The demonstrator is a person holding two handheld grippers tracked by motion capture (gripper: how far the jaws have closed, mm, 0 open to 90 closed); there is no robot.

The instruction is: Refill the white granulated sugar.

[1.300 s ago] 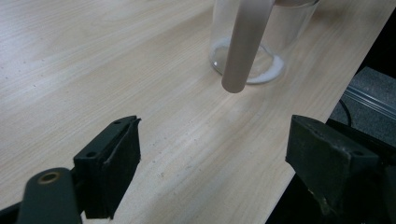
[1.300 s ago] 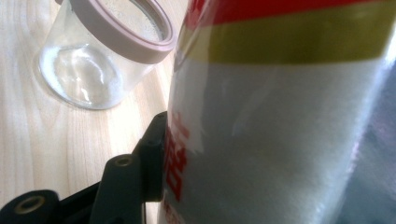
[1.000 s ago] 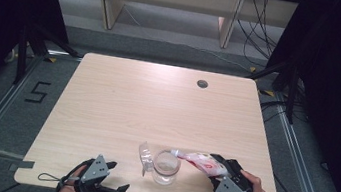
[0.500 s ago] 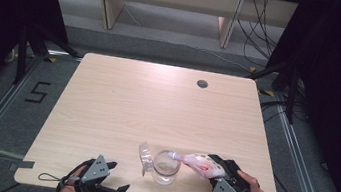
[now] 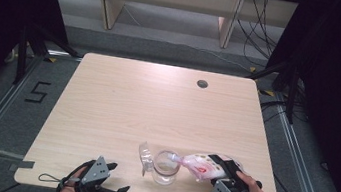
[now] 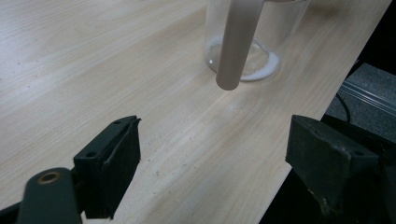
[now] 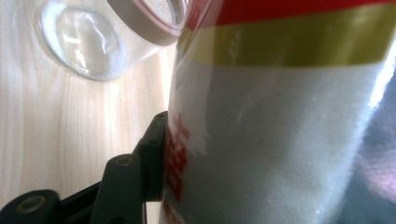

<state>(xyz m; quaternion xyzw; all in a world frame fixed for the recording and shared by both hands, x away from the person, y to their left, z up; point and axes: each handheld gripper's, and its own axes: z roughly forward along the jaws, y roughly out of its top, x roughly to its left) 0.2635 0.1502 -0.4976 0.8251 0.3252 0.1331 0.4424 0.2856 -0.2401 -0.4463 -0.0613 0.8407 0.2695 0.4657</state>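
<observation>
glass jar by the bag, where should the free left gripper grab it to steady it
Grip the glass jar low on its round body, coming in level from the left gripper's side. The bag in the right gripper tips over the rim, and the hinged lid hangs off the far-left side.

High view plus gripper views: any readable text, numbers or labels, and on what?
"5": black mark on the floor, left of the table.
Red print on the bag held by the right gripper: too blurred to read.
Same red print in the right gripper view: cut off and out of focus, unreadable.
Jar: no text visible.
</observation>
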